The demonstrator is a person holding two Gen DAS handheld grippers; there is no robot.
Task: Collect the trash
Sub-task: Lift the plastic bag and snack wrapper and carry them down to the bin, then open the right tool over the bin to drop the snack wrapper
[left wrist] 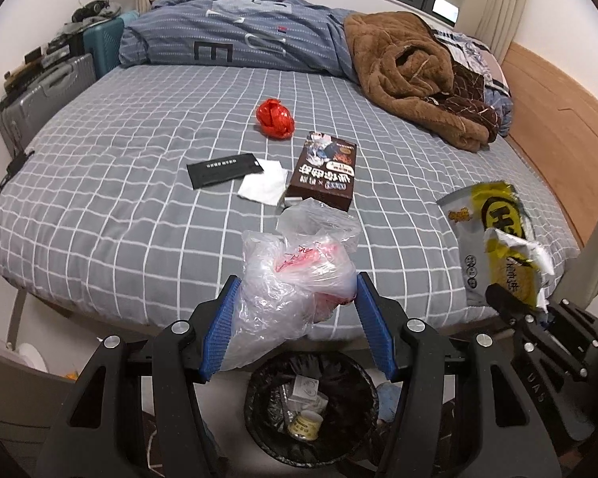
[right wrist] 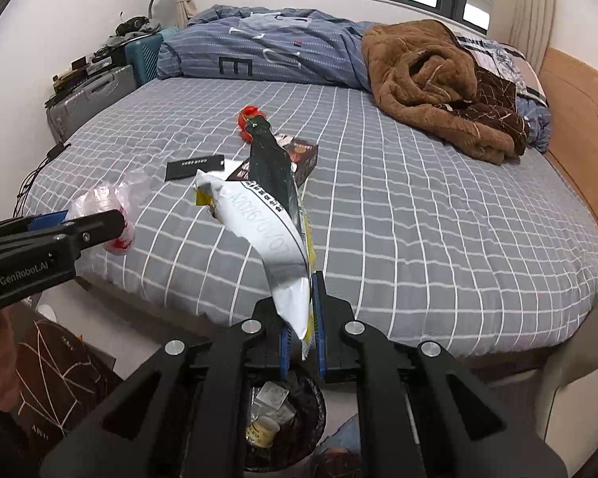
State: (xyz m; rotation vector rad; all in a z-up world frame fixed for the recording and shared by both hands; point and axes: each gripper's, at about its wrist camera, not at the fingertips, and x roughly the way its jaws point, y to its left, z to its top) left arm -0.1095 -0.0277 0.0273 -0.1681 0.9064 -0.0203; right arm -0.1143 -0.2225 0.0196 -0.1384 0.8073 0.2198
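My left gripper (left wrist: 297, 290) is shut on a crumpled clear plastic bag (left wrist: 291, 279) with red print, held over the black-lined trash bin (left wrist: 347, 438) at the foot of the bed. My right gripper (right wrist: 299, 306) is shut on a yellow, white and black snack wrapper (right wrist: 267, 215), also above the bin (right wrist: 315, 410). The wrapper also shows in the left wrist view (left wrist: 498, 239). On the bed lie a red crumpled wrapper (left wrist: 276, 118), a brown snack box (left wrist: 325, 171), a white tissue (left wrist: 264, 186) and a black flat packet (left wrist: 224, 169).
The grey checked bed (left wrist: 139, 207) has a folded blue duvet (left wrist: 243, 36) and a brown blanket (left wrist: 414, 79) at its far side. Suitcases (left wrist: 48, 91) stand at the left wall. A wooden headboard (left wrist: 558, 127) runs along the right.
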